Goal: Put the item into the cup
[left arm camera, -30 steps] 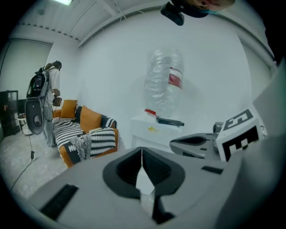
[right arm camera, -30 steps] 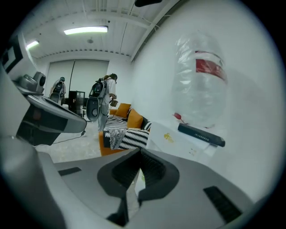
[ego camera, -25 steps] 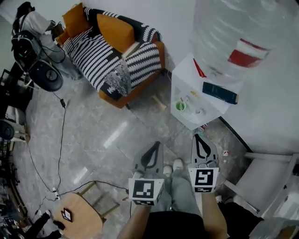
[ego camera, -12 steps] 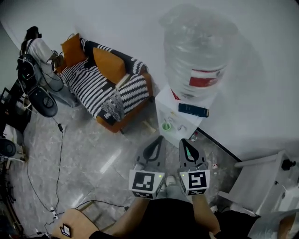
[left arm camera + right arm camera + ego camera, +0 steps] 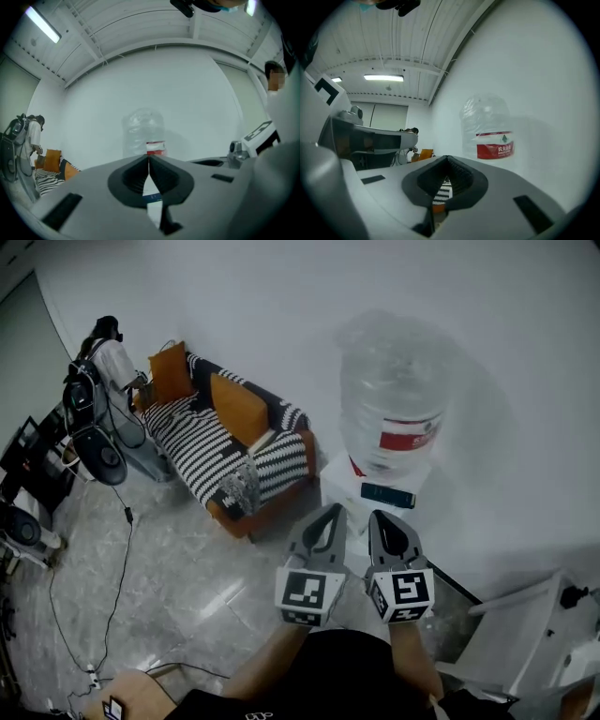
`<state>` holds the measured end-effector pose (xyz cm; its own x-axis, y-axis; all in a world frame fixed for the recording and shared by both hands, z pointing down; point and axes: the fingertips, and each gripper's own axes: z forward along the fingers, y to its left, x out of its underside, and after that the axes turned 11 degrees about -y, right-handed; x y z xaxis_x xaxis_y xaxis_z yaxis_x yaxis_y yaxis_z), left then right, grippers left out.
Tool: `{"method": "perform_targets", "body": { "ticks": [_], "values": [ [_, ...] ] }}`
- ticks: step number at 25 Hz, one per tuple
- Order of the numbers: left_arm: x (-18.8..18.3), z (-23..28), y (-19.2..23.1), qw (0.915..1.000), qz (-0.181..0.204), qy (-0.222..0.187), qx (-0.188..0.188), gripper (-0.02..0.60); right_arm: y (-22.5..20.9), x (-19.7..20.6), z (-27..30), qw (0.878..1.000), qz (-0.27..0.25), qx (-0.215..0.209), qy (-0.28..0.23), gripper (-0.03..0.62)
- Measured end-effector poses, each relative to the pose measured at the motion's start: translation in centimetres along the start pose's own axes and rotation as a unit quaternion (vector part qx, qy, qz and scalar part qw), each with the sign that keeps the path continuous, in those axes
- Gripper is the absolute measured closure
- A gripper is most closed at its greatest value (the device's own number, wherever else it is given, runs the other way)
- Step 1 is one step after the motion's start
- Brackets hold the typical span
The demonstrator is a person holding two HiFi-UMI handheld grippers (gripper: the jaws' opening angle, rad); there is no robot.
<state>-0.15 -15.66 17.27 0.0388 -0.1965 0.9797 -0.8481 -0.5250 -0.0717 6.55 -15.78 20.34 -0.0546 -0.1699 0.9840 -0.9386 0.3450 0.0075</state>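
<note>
Both grippers raised in front of a water dispenser, in a white-walled room

The left gripper (image 5: 330, 514) and the right gripper (image 5: 380, 517) are held side by side, each with its fingers closed tip to tip and nothing between them. Just beyond them a white water dispenser (image 5: 342, 486) stands against the wall (image 5: 281, 315), with a large clear bottle (image 5: 394, 399) with a red label on top. The dispenser's lower front lies behind the grippers, and neither the cup nor the item can be made out in any view. To the left a black-and-white striped sofa (image 5: 187, 427) with orange cushions (image 5: 236, 407) stands on the grey marble floor (image 5: 178, 559), where black cables (image 5: 122, 540) trail. A person (image 5: 111, 357) stands at the sofa's far end. Strip lights (image 5: 44, 26) run along the ribbed white ceiling (image 5: 140, 23).
</note>
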Motion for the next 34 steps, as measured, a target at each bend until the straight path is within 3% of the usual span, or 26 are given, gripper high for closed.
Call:
{"method": "perform_targets", "body": {
  "ticks": [9, 34],
  "values": [
    [2.2, 0.1, 0.7, 0.999, -0.004, 0.032, -0.03, 0.569, 1.2, 0.1, 1.0, 0.999, 0.006, -0.032, 0.006, 0.583],
    [3.7, 2.3, -1.9, 0.9995, -0.017, 0.026, -0.01, 0.568, -1.1, 0.4, 1.1, 0.999, 0.001, -0.046, 0.003, 0.583]
  ]
}}
